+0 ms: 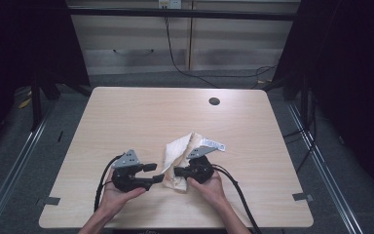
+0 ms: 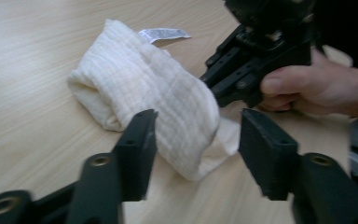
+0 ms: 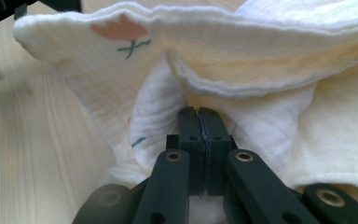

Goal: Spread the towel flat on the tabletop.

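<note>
Right gripper (image 3: 199, 122) fingers pinched together against cloth (image 3: 261, 70), left gripper (image 2: 198, 140) fingers spread beside it

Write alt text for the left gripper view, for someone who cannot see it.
A crumpled cream muslin cloth with a white care label lies on a pale wooden table, just beyond the open jaws of the left hand-held gripper. From the upper right, a hand brings the right hand-held gripper against the cloth's edge.
</note>
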{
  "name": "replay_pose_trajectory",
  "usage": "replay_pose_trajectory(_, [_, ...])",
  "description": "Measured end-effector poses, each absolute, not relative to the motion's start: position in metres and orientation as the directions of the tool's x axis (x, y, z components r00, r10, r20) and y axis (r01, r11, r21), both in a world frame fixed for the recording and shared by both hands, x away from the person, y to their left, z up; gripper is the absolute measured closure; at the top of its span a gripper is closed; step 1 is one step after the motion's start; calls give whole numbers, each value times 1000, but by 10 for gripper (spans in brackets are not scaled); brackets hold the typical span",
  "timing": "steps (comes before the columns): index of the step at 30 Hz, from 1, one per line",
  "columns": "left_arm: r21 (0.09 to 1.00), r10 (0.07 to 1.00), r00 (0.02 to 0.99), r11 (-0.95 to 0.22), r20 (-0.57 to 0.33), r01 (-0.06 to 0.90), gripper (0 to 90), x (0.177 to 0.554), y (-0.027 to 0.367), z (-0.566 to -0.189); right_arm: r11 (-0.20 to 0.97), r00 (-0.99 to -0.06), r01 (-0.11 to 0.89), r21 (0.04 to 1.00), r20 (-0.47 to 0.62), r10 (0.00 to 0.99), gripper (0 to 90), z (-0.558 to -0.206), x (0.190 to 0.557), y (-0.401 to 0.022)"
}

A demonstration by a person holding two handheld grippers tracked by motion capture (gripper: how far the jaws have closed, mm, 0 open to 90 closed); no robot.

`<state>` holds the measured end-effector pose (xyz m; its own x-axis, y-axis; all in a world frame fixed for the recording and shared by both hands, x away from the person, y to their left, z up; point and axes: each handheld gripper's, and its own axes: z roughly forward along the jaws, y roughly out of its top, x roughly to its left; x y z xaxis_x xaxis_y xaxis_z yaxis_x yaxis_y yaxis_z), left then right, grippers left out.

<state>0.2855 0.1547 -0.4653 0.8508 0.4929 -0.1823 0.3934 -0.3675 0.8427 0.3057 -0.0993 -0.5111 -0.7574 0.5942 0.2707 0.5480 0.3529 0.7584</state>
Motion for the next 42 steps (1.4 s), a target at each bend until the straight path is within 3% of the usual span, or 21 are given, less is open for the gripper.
replay_pose_trajectory(5, [818, 501, 845, -398, -185, 415, 704, 295, 153, -474, 340, -755, 552, 762, 283, 592, 891, -511, 305, -101])
replay_pose_trajectory(13, [821, 475, 851, -377, -226, 429, 854, 300, 155, -476, 332, -754, 547, 768, 280, 594, 891, -508, 304, -104])
replay_pose_trajectory(23, [852, 489, 822, -259, -292, 456, 876, 299, 172, -463, 253, -741, 510, 822, 270, 615, 891, -484, 299, -125])
replay_pose_trajectory(30, [877, 530, 789, -160, -311, 453, 877, 302, 195, -451, 156, -697, 456, 876, 243, 675, 891, -450, 291, -171])
replay_pose_trajectory(42, [871, 537, 741, -25, -403, 491, 877, 304, 221, -445, 46, -620, 428, 903, 256, 742, 892, -432, 274, -230])
